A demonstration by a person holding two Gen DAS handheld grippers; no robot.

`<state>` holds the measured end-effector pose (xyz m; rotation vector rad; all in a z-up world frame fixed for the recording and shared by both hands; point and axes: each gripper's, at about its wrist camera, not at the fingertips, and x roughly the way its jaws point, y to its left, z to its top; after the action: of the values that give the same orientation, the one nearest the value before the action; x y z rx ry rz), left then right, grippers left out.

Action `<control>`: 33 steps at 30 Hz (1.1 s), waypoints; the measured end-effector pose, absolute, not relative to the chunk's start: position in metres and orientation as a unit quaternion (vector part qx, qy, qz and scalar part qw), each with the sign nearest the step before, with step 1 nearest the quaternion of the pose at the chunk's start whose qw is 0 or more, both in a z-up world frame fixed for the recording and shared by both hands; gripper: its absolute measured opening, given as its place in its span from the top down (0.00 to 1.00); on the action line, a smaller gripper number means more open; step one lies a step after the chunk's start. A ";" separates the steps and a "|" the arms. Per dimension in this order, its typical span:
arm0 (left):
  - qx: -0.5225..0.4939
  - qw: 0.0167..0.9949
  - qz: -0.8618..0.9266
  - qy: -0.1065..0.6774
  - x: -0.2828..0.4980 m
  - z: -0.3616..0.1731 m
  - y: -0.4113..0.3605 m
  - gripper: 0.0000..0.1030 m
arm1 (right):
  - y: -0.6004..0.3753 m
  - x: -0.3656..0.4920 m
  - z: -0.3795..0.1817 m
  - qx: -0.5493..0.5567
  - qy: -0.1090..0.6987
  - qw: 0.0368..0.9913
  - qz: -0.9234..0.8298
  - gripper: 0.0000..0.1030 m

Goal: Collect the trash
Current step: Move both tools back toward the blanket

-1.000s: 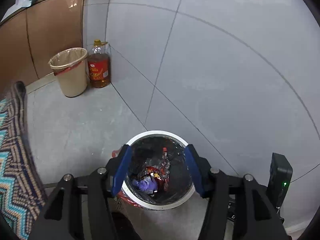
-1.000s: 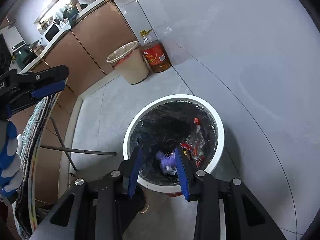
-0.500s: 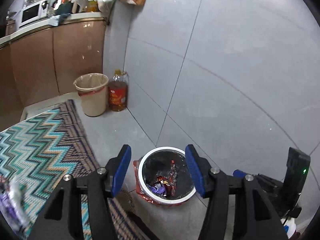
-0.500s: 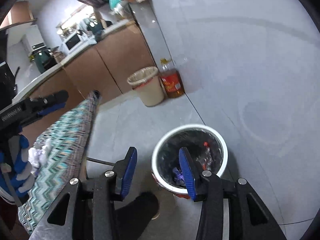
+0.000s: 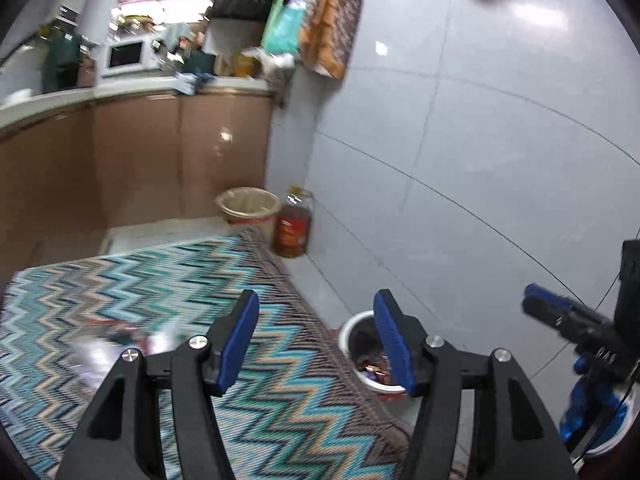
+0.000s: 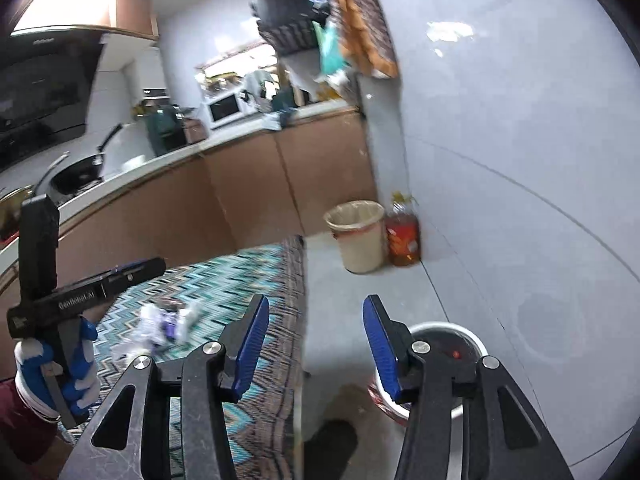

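Zigzag tablecloth (image 5: pixel 120 288) in teal, black and tan covers the table, and on it lies a blurred heap of wrappers and crumpled tissue (image 6: pixel 164 324), near the cloth's middle. White trash bin (image 5: pixel 360 360) with a black liner stands on the floor just beside the table's edge, holding red and purple wrappers, while a beige bin (image 6: pixel 358 236) and an oil bottle (image 6: pixel 404 238) sit together by the far wall. Left gripper (image 5: pixel 316 340) and right gripper (image 6: pixel 316 344) both hang with jaws spread wide and nothing between them.
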<state>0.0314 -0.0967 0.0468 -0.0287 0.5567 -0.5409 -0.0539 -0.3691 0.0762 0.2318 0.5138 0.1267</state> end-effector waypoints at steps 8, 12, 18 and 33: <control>-0.018 0.957 -0.177 0.229 -0.012 0.062 -0.016 0.36 | -0.312 -0.059 0.097 0.083 0.238 0.962 0.106 0.52; -0.019 0.966 -0.144 0.214 -0.035 0.064 0.012 0.33 | -0.288 -0.062 0.102 0.069 0.240 0.961 0.122 0.52; -0.022 0.973 -0.115 0.197 -0.061 0.066 0.042 0.33 | -0.258 -0.066 0.111 0.058 0.231 0.961 0.143 0.51; -0.012 0.987 -0.061 0.146 -0.116 0.081 0.068 0.33 | -0.212 -0.096 0.132 0.019 0.205 0.960 0.192 0.49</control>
<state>-0.1164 0.0682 0.0808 -0.0245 0.2941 -0.1233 -0.0963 -0.2120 0.1324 0.0389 0.4147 0.3897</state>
